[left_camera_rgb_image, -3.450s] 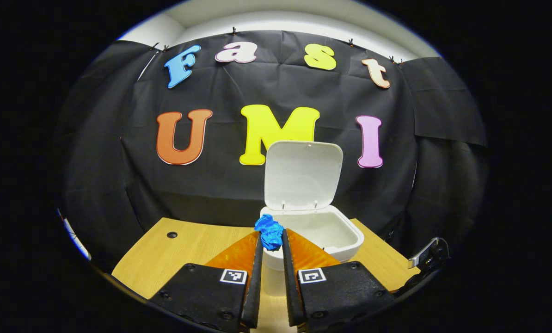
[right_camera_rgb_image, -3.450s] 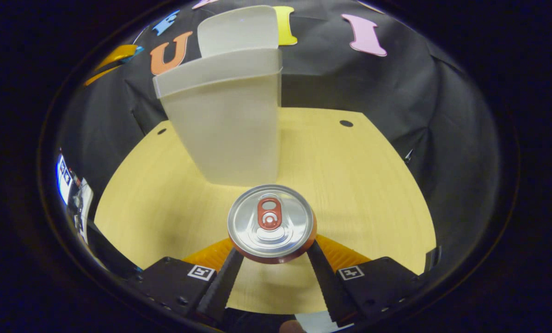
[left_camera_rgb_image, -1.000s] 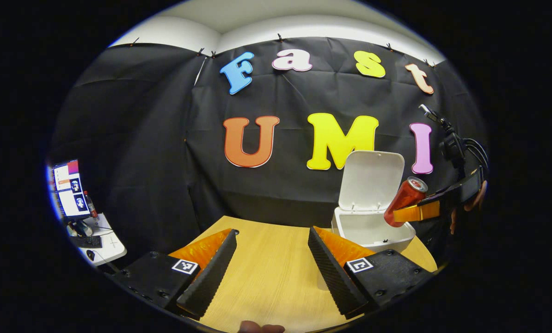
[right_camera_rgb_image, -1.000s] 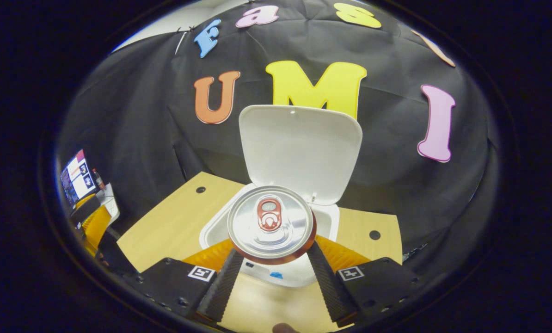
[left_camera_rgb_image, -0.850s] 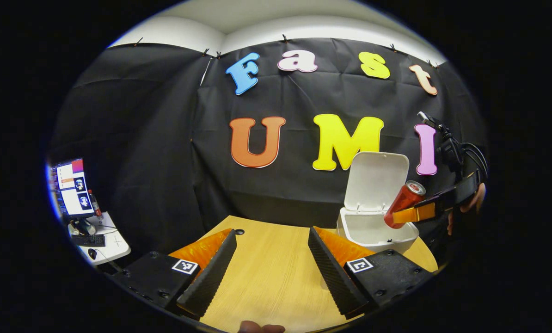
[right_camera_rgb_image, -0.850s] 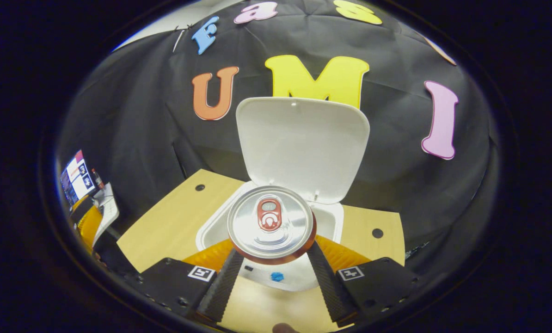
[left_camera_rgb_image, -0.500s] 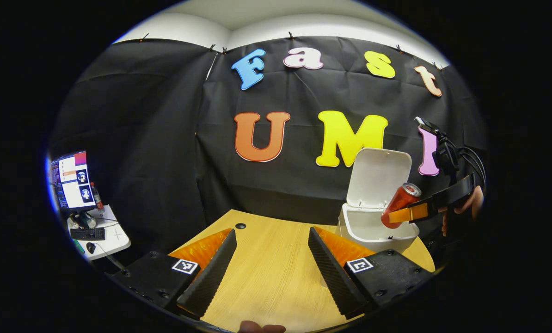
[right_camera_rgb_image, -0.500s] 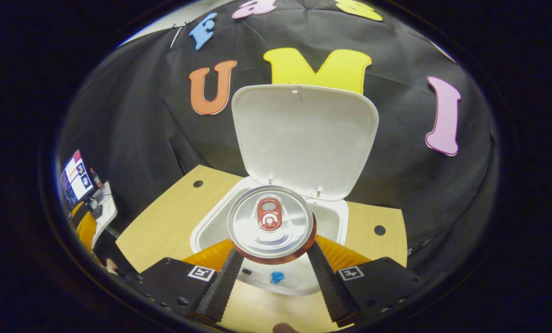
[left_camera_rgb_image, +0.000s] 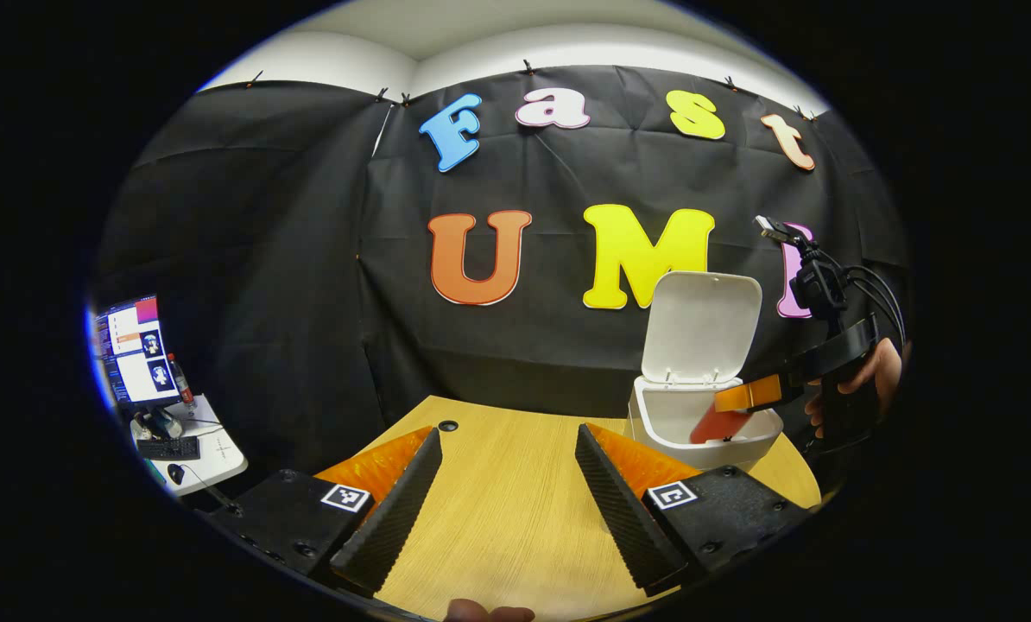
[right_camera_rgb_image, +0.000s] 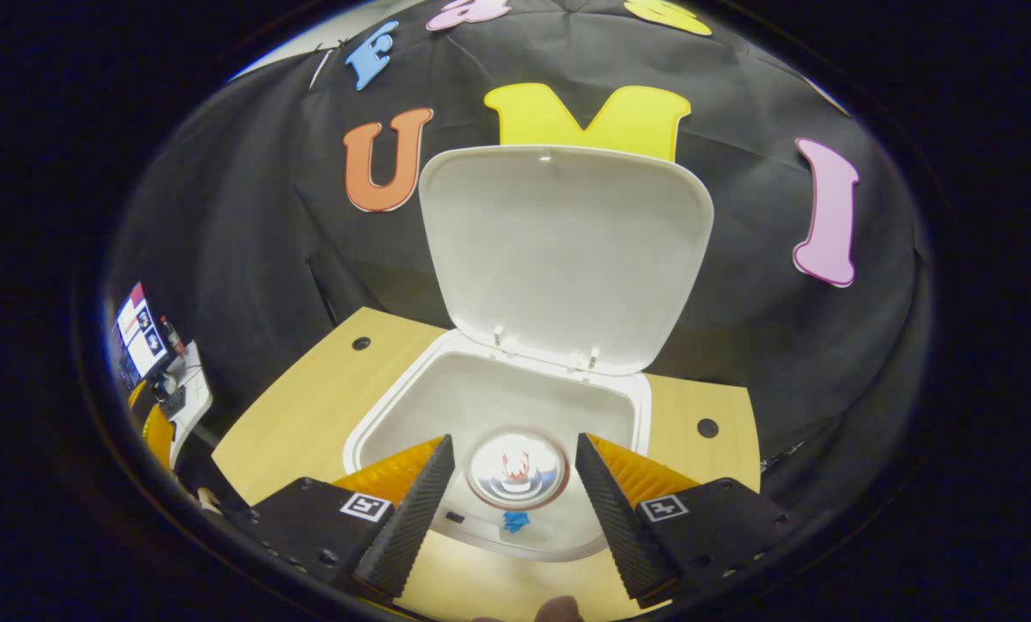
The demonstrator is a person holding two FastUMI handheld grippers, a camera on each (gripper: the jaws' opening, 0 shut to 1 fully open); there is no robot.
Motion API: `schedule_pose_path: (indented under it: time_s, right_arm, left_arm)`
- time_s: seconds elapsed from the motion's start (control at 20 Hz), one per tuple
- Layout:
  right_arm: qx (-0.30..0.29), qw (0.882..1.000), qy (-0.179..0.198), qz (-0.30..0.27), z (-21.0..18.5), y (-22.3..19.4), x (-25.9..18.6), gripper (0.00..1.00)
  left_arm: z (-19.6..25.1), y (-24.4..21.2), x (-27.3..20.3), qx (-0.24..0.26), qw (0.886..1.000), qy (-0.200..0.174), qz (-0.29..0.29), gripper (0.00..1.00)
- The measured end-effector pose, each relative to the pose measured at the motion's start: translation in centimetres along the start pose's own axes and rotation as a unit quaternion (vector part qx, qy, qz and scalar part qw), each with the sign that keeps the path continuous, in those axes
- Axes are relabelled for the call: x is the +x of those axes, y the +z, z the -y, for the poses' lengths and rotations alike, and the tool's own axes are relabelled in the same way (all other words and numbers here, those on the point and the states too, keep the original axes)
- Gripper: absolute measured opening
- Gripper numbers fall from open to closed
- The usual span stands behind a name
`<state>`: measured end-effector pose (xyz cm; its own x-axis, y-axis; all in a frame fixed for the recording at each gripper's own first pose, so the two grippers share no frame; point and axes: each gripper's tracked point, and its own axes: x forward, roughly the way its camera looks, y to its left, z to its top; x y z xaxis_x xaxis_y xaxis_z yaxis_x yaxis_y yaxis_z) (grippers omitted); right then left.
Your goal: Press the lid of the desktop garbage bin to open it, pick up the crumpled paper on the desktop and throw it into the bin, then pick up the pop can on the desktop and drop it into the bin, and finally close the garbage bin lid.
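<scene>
1. Black-draped booth; wooden desktop point(left_camera_rgb_image: 498, 510) bearing the white bin point(right_camera_rgb_image: 395, 415), lid point(right_camera_rgb_image: 567, 250) upright.
2. Right gripper point(right_camera_rgb_image: 515, 484), fingers apart, above the bin; left gripper point(left_camera_rgb_image: 507, 484) apart over the desktop.
3. Pop can point(right_camera_rgb_image: 517, 468), blurred, between right fingers inside the bin; crumpled paper point(right_camera_rgb_image: 515, 521) below.

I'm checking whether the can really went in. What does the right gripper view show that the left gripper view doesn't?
Right gripper view: it looks down into the bin, showing the pop can's top blurred between its open fingers, and the blue crumpled paper on the bin floor. Left gripper view: the right hand-held gripper from the side, over the bin, with a hand holding it, and the can's red body slanting into the opening. Both: the white bin, its raised lid and the wooden desktop.
</scene>
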<state>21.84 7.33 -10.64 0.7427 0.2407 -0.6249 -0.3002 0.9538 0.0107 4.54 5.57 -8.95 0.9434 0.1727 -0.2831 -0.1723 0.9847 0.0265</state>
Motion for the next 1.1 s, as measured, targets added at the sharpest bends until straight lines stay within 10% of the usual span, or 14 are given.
schedule_pose_path:
  time_s: [1.1]
  right_arm:
    - [0.053,0.979,-0.076,0.184,0.0,12.5,-9.5,0.95]
  left_arm:
    - [3.5,1.6,-0.4,-0.013,0.998,-0.062,0.028,1.0]
